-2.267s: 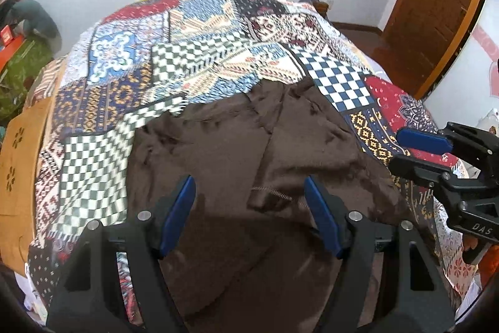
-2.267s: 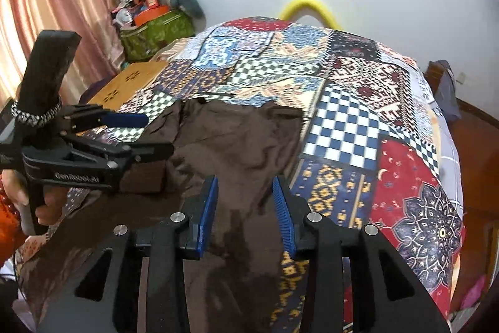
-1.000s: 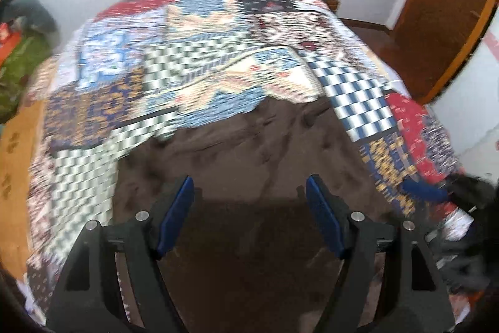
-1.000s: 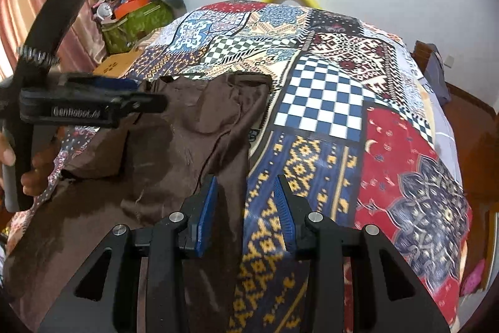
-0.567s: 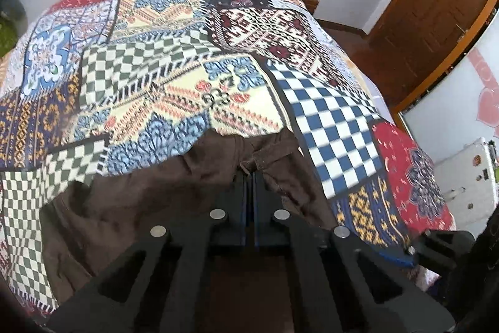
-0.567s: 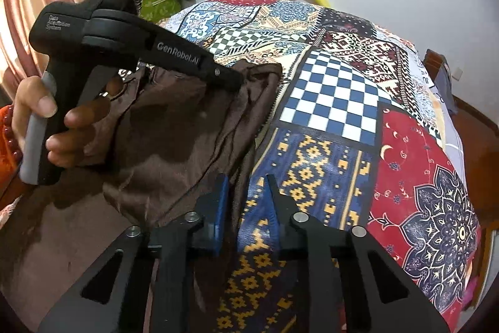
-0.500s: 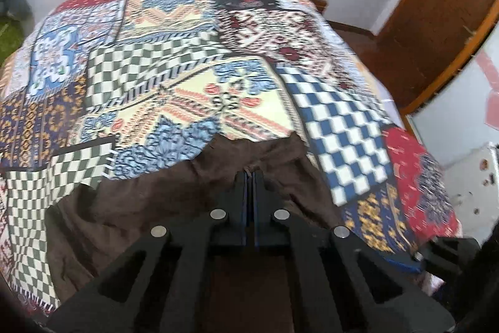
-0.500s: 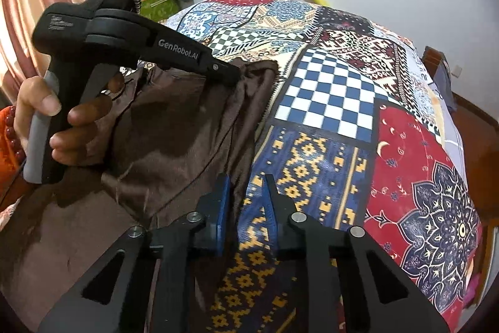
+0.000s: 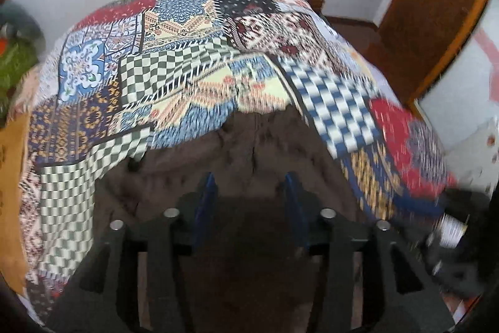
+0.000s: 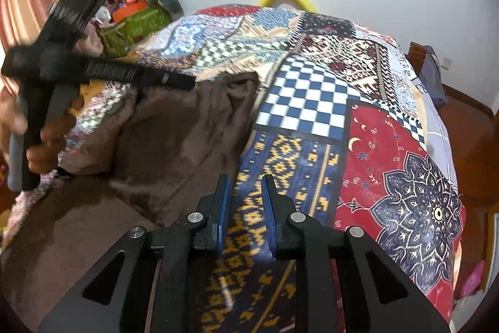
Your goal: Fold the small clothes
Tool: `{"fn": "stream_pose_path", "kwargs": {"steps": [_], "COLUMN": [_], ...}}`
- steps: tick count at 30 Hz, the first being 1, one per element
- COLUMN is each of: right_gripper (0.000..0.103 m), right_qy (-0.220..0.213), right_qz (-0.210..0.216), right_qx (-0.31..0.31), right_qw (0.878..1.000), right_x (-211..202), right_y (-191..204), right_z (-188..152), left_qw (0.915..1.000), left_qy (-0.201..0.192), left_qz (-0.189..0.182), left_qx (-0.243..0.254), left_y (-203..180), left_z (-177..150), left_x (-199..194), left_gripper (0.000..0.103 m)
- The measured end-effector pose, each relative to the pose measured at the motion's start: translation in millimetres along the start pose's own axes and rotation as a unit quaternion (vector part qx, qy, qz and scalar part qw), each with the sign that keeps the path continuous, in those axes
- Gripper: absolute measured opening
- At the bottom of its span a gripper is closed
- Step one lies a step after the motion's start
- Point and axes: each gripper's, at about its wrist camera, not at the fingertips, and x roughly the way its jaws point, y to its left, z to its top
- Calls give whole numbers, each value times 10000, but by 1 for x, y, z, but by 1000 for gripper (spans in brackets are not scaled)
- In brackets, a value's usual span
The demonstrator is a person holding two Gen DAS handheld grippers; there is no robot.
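A bed carries everything, spread with a patchwork cover (image 10: 315, 102) of many printed panels: blue-and-white checks near the middle, a red panel with a dark medallion toward four o'clock in the right wrist view, a blue panel with yellow motifs at six o'clock, and green-and-white checks toward eleven o'clock. Directly on the cover lies a brown garment (image 10: 187, 139), rumpled and creased, filling the area from nine to seven o'clock in that view, its far edge touching the checked panel. In the left wrist view the same brown garment (image 9: 249, 152) spreads from the centre down to six o'clock, the cover (image 9: 174, 77) arcing around it from eight through twelve to four o'clock.
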Motion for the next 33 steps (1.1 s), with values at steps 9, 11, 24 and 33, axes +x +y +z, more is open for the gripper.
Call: {"fn": "stream_pose_path", "kwargs": {"steps": [9, 11, 24, 33], "right_gripper": [30, 30, 39, 39], "right_qy": [285, 345, 295, 832], "right_qz": [-22, -81, -421, -383], "right_qx": [-141, -130, -109, 166], "right_qw": [9995, 9993, 9986, 9957], "right_x": [13, 8, -73, -83], "right_y": [18, 16, 24, 33], "right_z": [-13, -17, -52, -110], "left_qw": [9970, 9971, 9954, 9890], "left_qy": [359, 354, 113, 616], "left_qz": [344, 419, 723, 510], "left_qx": [589, 521, -620, -1247], "left_y": [-17, -14, 59, 79], "left_z": [-64, -72, -147, -241], "left_x": [2, -2, -112, -130], "left_gripper": [62, 62, 68, 68]}}
